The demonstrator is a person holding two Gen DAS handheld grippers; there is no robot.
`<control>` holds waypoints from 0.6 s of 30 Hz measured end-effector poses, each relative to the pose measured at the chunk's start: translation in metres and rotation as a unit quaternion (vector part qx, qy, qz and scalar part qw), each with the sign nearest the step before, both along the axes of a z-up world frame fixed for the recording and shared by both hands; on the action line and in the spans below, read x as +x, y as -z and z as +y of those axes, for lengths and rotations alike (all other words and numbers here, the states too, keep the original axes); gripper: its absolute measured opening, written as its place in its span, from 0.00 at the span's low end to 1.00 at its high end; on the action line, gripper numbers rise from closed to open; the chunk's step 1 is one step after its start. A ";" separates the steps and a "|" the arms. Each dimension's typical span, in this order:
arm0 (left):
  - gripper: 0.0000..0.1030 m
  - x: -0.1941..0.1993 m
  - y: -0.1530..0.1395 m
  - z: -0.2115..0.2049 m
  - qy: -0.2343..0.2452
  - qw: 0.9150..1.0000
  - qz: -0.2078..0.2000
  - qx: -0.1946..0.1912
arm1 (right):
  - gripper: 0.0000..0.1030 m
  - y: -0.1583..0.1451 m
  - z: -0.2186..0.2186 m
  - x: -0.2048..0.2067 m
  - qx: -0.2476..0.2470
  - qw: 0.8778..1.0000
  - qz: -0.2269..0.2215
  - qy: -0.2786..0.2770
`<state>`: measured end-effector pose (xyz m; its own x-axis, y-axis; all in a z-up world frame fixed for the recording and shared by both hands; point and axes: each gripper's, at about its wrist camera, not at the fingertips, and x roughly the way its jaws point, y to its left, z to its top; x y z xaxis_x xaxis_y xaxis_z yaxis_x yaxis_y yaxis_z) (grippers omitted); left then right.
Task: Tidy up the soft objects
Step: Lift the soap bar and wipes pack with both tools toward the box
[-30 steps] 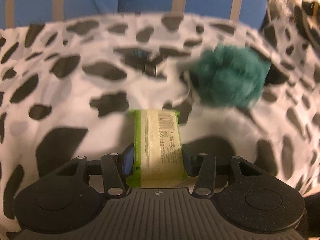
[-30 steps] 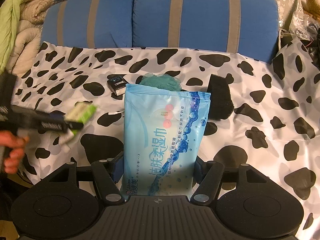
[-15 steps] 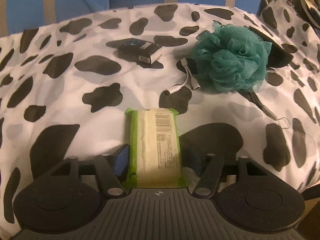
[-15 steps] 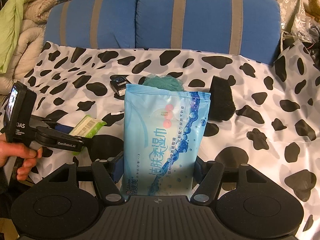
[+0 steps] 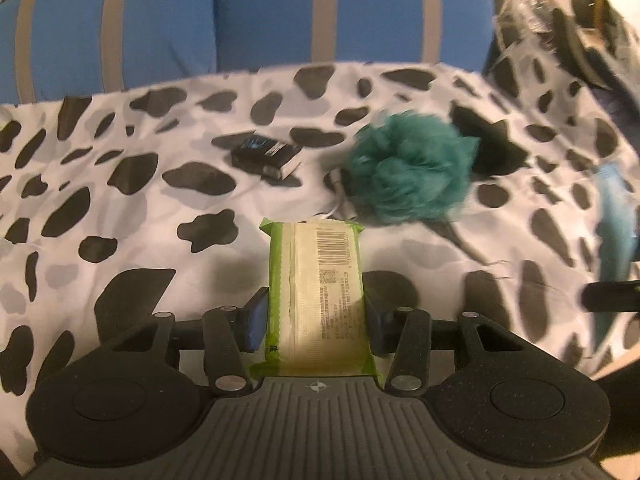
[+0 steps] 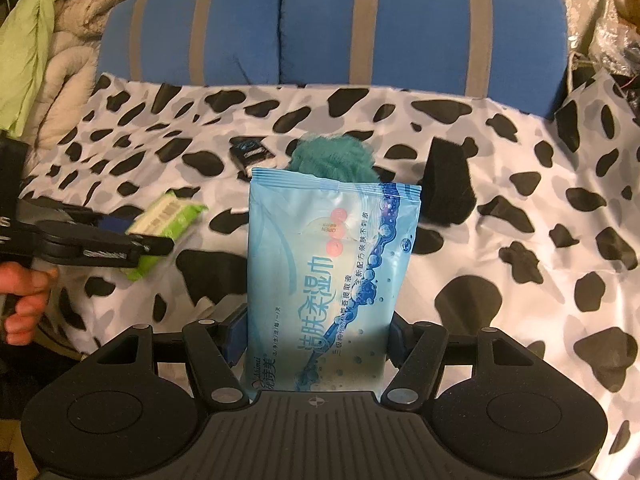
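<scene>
My left gripper (image 5: pixel 316 322) is shut on a small green tissue pack (image 5: pixel 318 292), held above the cow-print sheet (image 5: pixel 120 208); the same pack (image 6: pixel 166 218) shows at the left of the right wrist view. My right gripper (image 6: pixel 316 338) is shut on a large light-blue wet-wipe pack (image 6: pixel 328 272) that stands up between its fingers. A teal mesh bath pouf (image 5: pixel 412 172) lies on the sheet beyond the green pack; its top (image 6: pixel 332 156) peeks over the blue pack. A black sponge (image 6: pixel 448 188) lies to the right of the pouf.
A small black box (image 5: pixel 268 154) lies left of the pouf, with a white cable (image 5: pixel 340 200) beside it. Blue striped cushions (image 6: pixel 400 24) stand behind the sheet. Bedding (image 6: pixel 36 40) is piled at the far left. A person's hand (image 6: pixel 24 300) grips the left tool.
The left gripper has risen and pulled back with the green pack, so the pouf and black box look smaller and farther. The right gripper and its blue pack have kept still.
</scene>
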<state>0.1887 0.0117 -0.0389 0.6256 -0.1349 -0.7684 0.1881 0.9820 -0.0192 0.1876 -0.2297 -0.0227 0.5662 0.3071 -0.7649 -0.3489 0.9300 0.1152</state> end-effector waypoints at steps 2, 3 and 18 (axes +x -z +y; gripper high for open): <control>0.46 -0.014 -0.007 -0.003 0.007 1.000 -0.010 -0.001 | 0.66 0.002 0.003 -0.004 -0.002 1.000 0.008 -0.012; 0.46 -0.021 -0.010 -0.004 0.010 1.000 -0.014 -0.001 | 0.66 0.003 0.005 -0.007 -0.005 1.000 0.014 -0.020; 0.46 -0.095 -0.022 -0.005 0.036 0.999 -0.010 -0.005 | 0.66 0.013 0.036 -0.058 -0.018 0.989 0.079 -0.122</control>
